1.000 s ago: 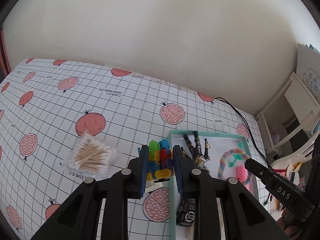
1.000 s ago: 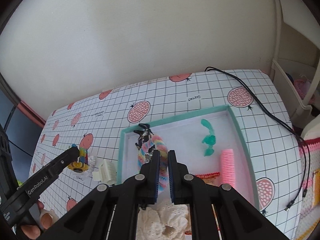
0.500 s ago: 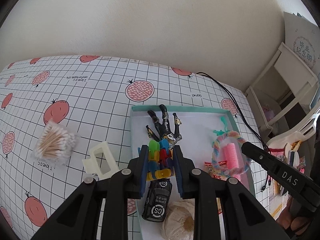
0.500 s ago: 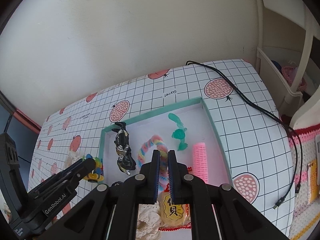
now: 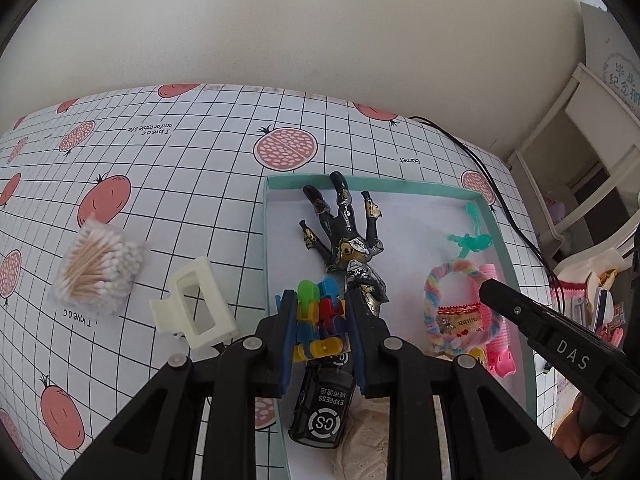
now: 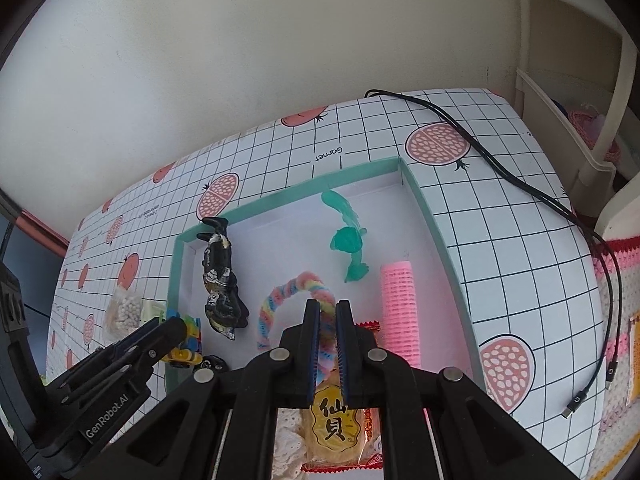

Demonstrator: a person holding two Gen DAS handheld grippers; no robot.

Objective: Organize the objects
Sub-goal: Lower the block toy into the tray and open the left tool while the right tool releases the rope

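While gripping the toy (image 5: 318,320), left gripper (image 5: 321,314) has moved over the tray (image 5: 502,248).

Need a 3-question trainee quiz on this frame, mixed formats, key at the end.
1. True or false: the left tool holds a colourful block toy.
2. Multiple choice: where does the cotton swab pack lie? A) inside the teal tray B) on the tablecloth, outside the tray C) in the right tool
3. Fill in: the right tool is shut on the pastel ____.

Key: 1 true. 2 B. 3 rope ring, which lies in the tray beside the pink hair roller.
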